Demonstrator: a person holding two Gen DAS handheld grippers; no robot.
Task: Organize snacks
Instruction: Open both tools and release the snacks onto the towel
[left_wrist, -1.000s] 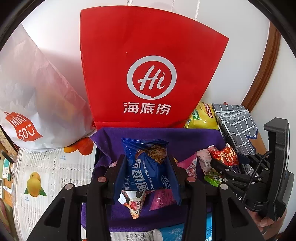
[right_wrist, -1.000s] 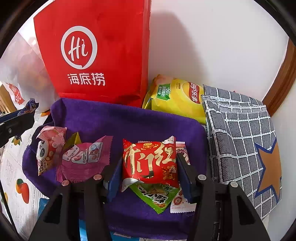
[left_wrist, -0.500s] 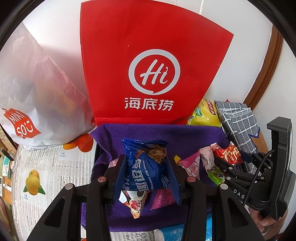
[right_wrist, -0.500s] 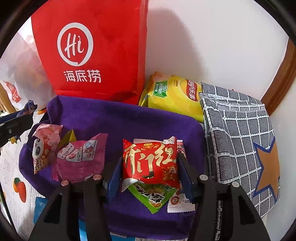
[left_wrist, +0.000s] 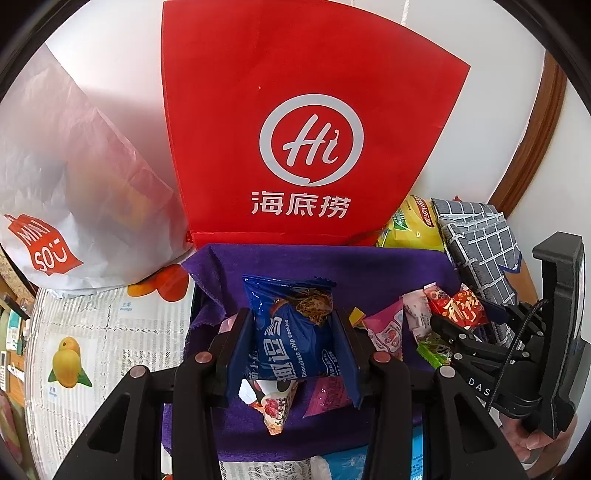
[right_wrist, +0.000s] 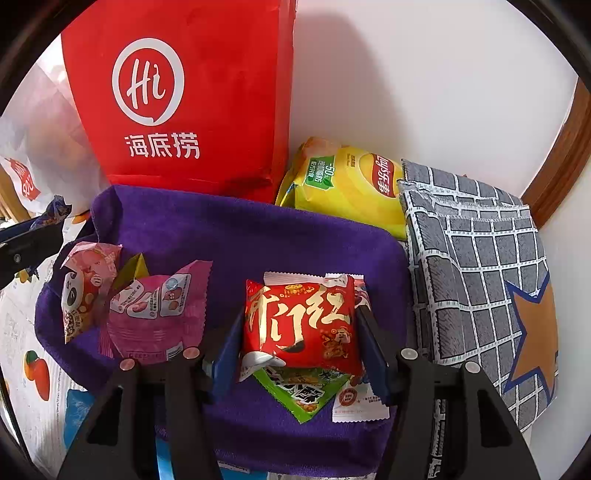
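My left gripper (left_wrist: 291, 314) is shut on a blue chocolate chip cookie packet (left_wrist: 295, 350), held upright over a purple cloth-lined tray (right_wrist: 258, 240). My right gripper (right_wrist: 300, 317) has a puffy red snack packet (right_wrist: 299, 325) between its blue pads. Its jaws are easing apart, but both pads still touch the packet. Under the red packet lie a green packet (right_wrist: 306, 391) and a white one (right_wrist: 358, 402). A pink packet (right_wrist: 159, 310) and a panda-print packet (right_wrist: 85, 291) lie at the tray's left. The right gripper (left_wrist: 461, 314) also shows at the right of the left wrist view.
A tall red paper bag (left_wrist: 295, 129) stands against the wall behind the tray. A white plastic bag (left_wrist: 66, 184) sits to its left. A yellow chips bag (right_wrist: 347, 184) and a grey checked fabric bag (right_wrist: 480, 277) are on the right. A fruit-print tablecloth (left_wrist: 74, 350) covers the table.
The right gripper's jaws have spread slightly around the red packet. The left gripper and its blue packet have stayed as they were.
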